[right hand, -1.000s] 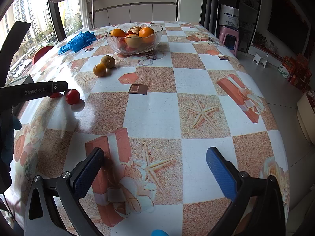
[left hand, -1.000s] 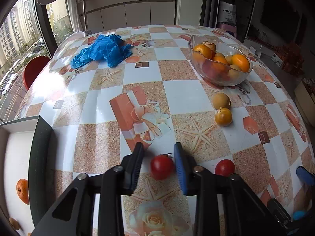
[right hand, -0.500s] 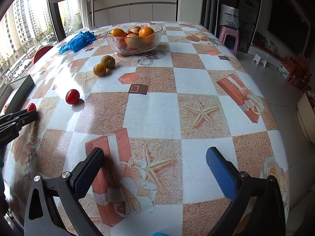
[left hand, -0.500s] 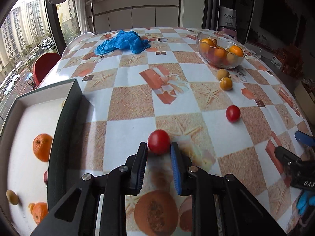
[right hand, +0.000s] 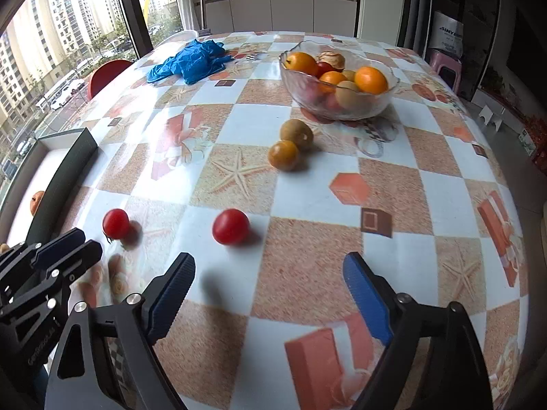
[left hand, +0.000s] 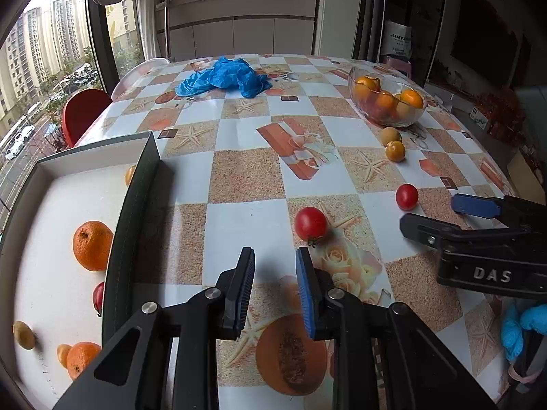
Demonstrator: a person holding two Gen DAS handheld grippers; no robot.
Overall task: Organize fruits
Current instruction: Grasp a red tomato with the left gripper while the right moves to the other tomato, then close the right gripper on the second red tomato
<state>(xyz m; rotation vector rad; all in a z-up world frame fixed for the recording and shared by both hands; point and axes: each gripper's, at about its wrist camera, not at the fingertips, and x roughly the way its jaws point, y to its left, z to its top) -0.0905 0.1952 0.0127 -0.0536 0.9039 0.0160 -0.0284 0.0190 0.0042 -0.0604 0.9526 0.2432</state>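
Observation:
My left gripper (left hand: pixel 275 288) is open and empty; a red tomato (left hand: pixel 311 223) lies loose on the table just ahead of its fingertips, also seen in the right wrist view (right hand: pixel 116 223). A second tomato (right hand: pixel 230 226) (left hand: pixel 407 196) lies ahead of my open, empty right gripper (right hand: pixel 268 294). A kiwi (right hand: pixel 296 134) and a small orange fruit (right hand: pixel 283 154) lie before the glass fruit bowl (right hand: pixel 383 102). The white box (left hand: pixel 44 256) at left holds oranges (left hand: pixel 92 245) and small fruits.
Blue gloves (left hand: pixel 225 77) lie crumpled at the table's far side. A red chair (left hand: pixel 83 109) stands beyond the left edge by the window. The box's dark wall (left hand: pixel 128 225) rises left of my left gripper. The right gripper's body (left hand: pixel 478 246) is at right.
My left gripper carried the tomato toward the box, then opened; the tomato now lies on the table ahead of it. My right gripper moved forward toward the second tomato.

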